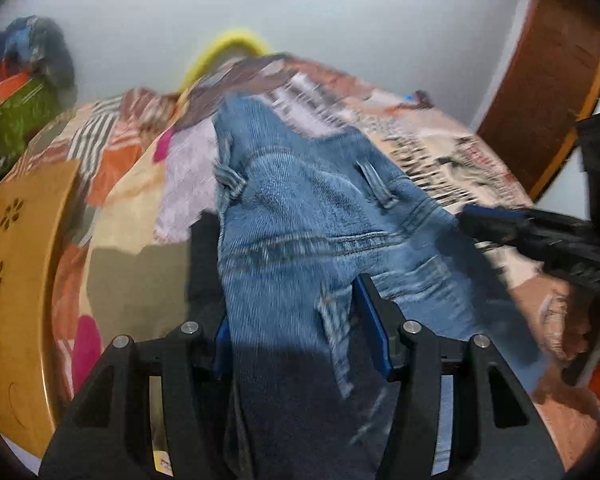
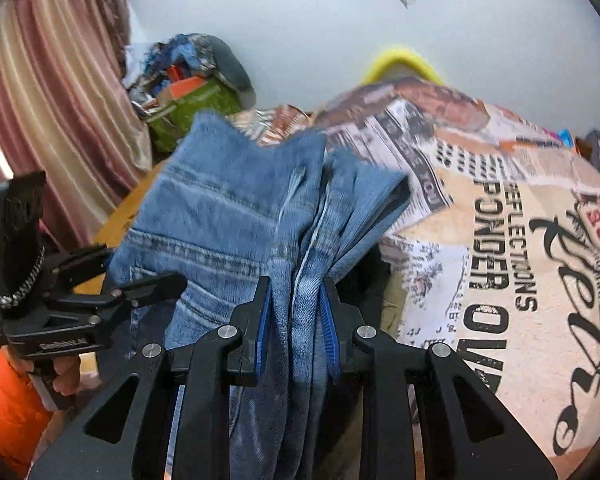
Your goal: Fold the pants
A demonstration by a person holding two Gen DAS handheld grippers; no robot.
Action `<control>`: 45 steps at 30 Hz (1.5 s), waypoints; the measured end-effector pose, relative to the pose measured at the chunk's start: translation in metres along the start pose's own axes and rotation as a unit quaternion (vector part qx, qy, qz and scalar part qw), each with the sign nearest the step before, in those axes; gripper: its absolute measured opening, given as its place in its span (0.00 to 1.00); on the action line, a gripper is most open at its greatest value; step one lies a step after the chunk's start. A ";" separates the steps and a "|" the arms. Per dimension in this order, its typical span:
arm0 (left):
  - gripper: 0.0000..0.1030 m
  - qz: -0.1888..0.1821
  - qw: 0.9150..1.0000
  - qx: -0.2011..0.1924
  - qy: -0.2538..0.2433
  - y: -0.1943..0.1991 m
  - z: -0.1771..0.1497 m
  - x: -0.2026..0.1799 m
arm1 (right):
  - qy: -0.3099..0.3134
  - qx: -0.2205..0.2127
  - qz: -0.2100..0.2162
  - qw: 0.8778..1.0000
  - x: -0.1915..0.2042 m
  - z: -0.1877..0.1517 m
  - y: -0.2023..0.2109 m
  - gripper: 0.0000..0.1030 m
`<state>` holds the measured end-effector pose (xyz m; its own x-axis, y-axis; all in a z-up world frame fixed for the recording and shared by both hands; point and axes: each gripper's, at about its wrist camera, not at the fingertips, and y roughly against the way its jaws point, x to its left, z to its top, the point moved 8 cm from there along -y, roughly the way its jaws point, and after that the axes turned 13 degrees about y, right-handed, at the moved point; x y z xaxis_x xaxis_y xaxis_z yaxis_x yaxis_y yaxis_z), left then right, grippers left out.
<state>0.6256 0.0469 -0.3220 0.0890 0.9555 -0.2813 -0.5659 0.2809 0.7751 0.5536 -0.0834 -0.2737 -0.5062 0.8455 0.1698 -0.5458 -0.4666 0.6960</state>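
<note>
White wall (image 2: 300, 40) backs a bed (image 2: 500, 240) spread with a printed patchwork cover, with a pink curtain (image 2: 40, 100) at one side, a heap of clothes (image 2: 188, 80) in the corner, and a wooden headboard panel (image 1: 20, 280) along the bed's edge in the left wrist view. Largest item of concern is one pair of blue jeans (image 1: 300, 220), held up off the cover between the two tools and draping over the bed. Waistband loops and a back seam show in the left wrist view; the right wrist view shows several layers of denim gathered together, which suggests the legs are already doubled lengthwise. Judgement: the fold is partway done; the garment is not yet laid flat, and at least one crosswise fold and a final smoothing appear outstanding. Both views are blurred, so the layer count cannot be confirmed. Left gripper (image 1: 296, 304) stands about half open, its blue pads closed against a thick bunch of denim near the waist. Right gripper (image 2: 296, 300) is nearly closed, pads pinching a narrow stack of folded edges. A hand (image 2: 66, 372) on the left tool's handle, in an orange sleeve (image 2: 8, 400), is visible in the right wrist view.
</note>
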 end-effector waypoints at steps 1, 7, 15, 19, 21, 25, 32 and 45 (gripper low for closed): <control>0.53 -0.003 1.000 -0.001 0.011 -0.002 0.000 0.006 | -0.003 0.000 0.003 1.000 -0.002 -0.001 -0.001 0.19; 0.53 0.000 0.999 -0.018 0.033 0.027 0.002 0.010 | 0.034 0.018 -0.024 0.999 0.002 -0.010 0.007 0.19; 0.53 0.044 0.993 -0.109 0.007 0.126 0.004 -0.018 | 0.057 -0.018 -0.035 0.998 0.026 -0.008 0.069 0.19; 0.53 0.041 0.987 -0.156 0.009 0.192 -0.005 -0.039 | 0.064 -0.064 -0.036 0.995 0.052 0.001 0.127 0.19; 0.53 0.036 0.984 -0.177 0.006 0.226 -0.013 -0.054 | 0.068 -0.087 -0.035 0.993 0.065 0.005 0.155 0.19; 0.53 0.029 0.976 -0.216 -0.015 0.292 -0.036 -0.090 | 0.085 -0.134 -0.043 0.986 0.096 0.009 0.217 0.19; 0.53 0.016 0.958 -0.283 -0.035 0.393 -0.079 -0.143 | 0.104 -0.204 -0.046 0.972 0.150 -0.003 0.316 0.19; 0.82 0.023 0.939 -0.342 -0.023 0.482 -0.159 -0.182 | 0.122 -0.269 -0.061 0.954 0.200 -0.049 0.389 0.55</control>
<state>0.2066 -0.0060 0.0125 0.0779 0.9727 -0.2185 -0.9630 0.1302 0.2360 0.2075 -0.1086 -0.0037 -0.5220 0.8467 -0.1029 -0.8405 -0.4900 0.2312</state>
